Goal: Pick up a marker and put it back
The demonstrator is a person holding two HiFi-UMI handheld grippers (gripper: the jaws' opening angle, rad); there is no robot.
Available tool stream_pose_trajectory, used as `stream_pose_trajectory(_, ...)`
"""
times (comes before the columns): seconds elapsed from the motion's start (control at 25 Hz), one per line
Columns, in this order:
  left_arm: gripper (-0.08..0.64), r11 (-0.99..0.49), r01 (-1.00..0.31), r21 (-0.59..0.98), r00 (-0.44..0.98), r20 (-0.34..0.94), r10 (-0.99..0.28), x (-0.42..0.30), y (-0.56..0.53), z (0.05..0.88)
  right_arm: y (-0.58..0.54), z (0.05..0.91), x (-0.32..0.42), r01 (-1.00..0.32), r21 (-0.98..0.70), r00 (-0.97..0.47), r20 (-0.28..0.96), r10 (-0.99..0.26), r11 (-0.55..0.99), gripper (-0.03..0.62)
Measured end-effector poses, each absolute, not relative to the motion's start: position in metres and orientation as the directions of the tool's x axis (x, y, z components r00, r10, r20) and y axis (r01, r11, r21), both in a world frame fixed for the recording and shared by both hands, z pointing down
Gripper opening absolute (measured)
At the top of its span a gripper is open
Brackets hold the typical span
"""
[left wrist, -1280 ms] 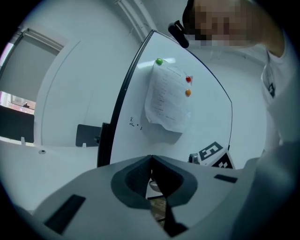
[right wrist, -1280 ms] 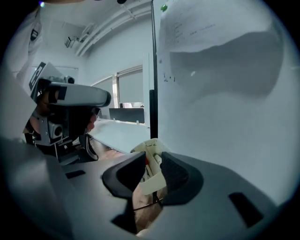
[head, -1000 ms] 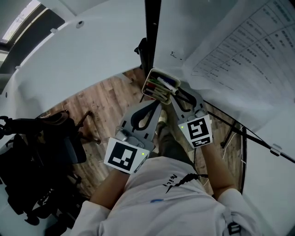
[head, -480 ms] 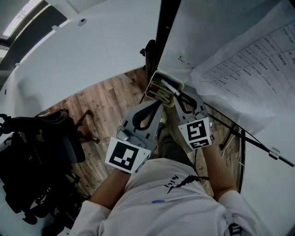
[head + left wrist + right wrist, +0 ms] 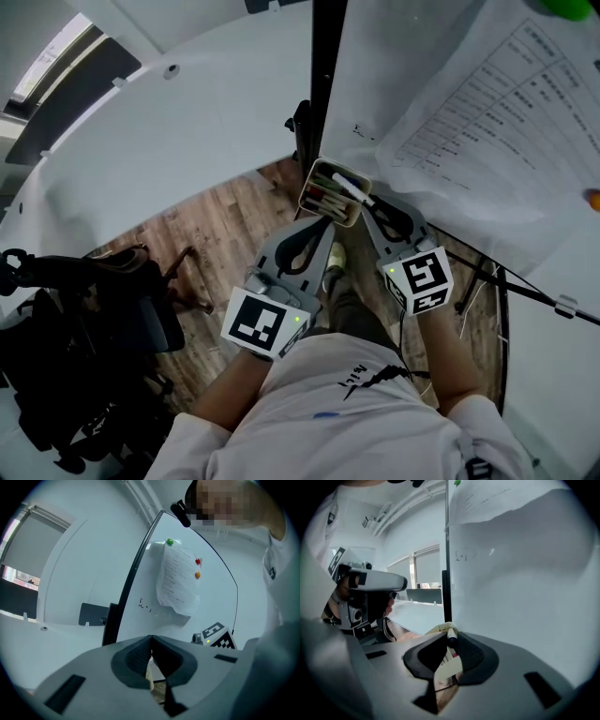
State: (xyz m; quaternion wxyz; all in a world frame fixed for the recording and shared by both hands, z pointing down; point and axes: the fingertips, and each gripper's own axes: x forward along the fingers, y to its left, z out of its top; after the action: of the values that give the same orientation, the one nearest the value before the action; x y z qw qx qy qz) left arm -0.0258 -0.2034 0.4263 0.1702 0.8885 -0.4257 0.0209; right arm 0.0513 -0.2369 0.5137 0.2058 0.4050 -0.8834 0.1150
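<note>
Right gripper point(image 5: 367, 202) is clamped on the marker point(image 5: 349, 187), jaws pinching near its dark-capped end. The marker slants across the top of the tray point(image 5: 313, 177) at the whiteboard's point(image 5: 375, 56) foot, other pens beneath it. Left gripper point(image 5: 322, 223) sits just beside the tray, jaws pressed together, nothing between them.

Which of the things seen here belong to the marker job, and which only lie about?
Job: marker; marker holder; right tongs, shut on the marker; left tongs, shut, empty.
Lying about: paper sheet; black chair; green magnet.
</note>
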Motion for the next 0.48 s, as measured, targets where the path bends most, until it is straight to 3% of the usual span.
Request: stream_pose_trajectory(0.48,0.011,-0.648,-0.712,0.272,0.693,0.12,-0.711,-0.023,-0.181,0.39,-0.202,0.437,0.047,-0.793,-0.077,-0.594,0.321,-0.738,0.605,0.075)
